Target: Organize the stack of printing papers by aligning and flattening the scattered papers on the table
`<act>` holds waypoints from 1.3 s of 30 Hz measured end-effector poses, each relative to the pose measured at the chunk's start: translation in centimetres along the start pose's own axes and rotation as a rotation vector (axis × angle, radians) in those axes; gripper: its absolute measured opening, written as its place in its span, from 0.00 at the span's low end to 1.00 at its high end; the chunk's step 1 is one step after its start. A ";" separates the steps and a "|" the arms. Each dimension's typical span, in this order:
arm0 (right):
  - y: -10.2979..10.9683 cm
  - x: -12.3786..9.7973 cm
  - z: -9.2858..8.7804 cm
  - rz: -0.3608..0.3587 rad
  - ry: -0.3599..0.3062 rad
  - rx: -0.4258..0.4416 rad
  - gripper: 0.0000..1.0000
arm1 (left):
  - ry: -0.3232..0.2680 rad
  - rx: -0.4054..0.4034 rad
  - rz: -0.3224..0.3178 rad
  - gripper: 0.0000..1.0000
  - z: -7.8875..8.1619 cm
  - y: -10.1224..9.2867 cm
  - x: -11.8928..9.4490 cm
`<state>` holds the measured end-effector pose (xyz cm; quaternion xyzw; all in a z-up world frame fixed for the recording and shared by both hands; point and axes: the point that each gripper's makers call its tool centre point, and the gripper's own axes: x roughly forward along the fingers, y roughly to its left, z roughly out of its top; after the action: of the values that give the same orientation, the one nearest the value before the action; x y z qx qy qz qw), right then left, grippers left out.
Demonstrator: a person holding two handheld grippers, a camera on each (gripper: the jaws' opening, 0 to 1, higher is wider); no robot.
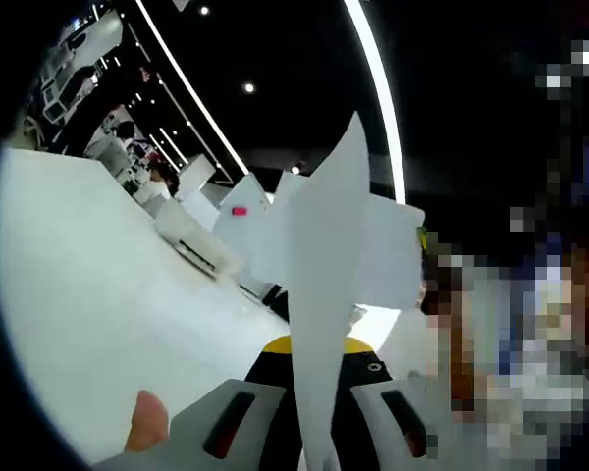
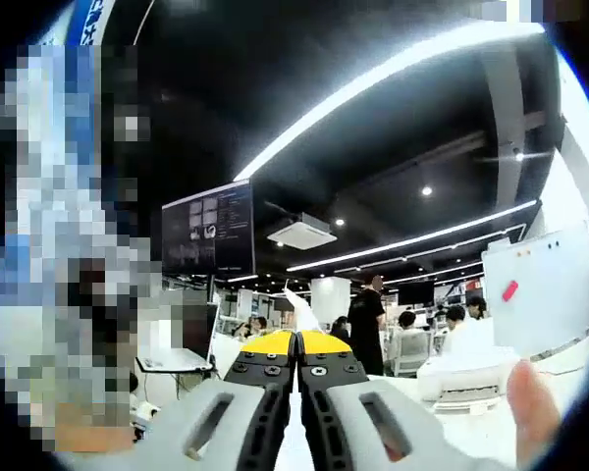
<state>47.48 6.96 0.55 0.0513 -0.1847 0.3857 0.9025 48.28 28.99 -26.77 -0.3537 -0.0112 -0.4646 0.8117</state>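
Note:
White printing paper (image 1: pixel 334 255) stands edge-on between the jaws of my left gripper (image 1: pixel 317 345) and rises well above their yellow tips; the jaws are shut on it. More white sheets (image 1: pixel 393 250) fan out behind it. My right gripper (image 2: pixel 296 340) is also shut, with a thin white paper edge (image 2: pixel 297 306) poking up past its yellow tips. The white table (image 1: pixel 88 294) slopes across the left gripper view. A thumb (image 1: pixel 147 422) shows beside the left jaw and a fingertip (image 2: pixel 532 402) at the right gripper view's lower right.
A white printer-like box (image 1: pixel 196 240) sits on the table. A whiteboard (image 2: pixel 550 294) with a pink magnet stands nearby. A dark monitor (image 2: pixel 208 231) hangs at the left. People stand in the office behind. Both views tilt up toward a ceiling with light strips.

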 end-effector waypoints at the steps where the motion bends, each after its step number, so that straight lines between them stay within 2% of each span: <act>1: 0.3 0.2 0.4 0.008 -0.009 0.012 0.00 | -0.017 -0.020 0.011 0.06 0.2 0.3 0.1; 3: 1.3 0.7 0.8 0.039 -0.020 0.023 0.00 | -0.020 -0.057 0.011 0.06 0.1 0.6 0.3; 7: 2.9 1.6 1.6 0.070 -0.027 0.009 0.00 | -0.013 -0.060 0.048 0.06 0.0 1.2 0.4; 13: 5.3 2.6 3.3 0.131 -0.063 0.046 0.00 | -0.013 -0.098 0.078 0.06 -0.2 1.6 0.4; 20: 7.9 2.8 3.2 0.176 -0.079 0.081 0.00 | 0.008 -0.122 0.117 0.06 -0.9 2.2 1.1; 26: 8.4 2.5 1.7 0.180 -0.056 0.090 0.00 | 0.000 -0.135 0.117 0.06 -1.1 2.0 1.2; 32: 7.7 2.7 0.7 0.178 -0.031 0.109 0.00 | -0.006 -0.138 0.109 0.06 -1.0 1.8 1.1; 36: 7.4 2.7 -0.6 0.158 0.000 0.071 0.00 | -0.012 -0.145 0.106 0.06 -1.0 1.7 1.1; 39: 6.8 2.6 -0.9 0.160 0.006 0.089 0.00 | -0.014 -0.147 0.104 0.06 -0.9 1.8 1.1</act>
<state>44.55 13.71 0.32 0.0753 -0.1683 0.4643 0.8663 50.01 28.22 -28.06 -0.4157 0.0355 -0.4187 0.8066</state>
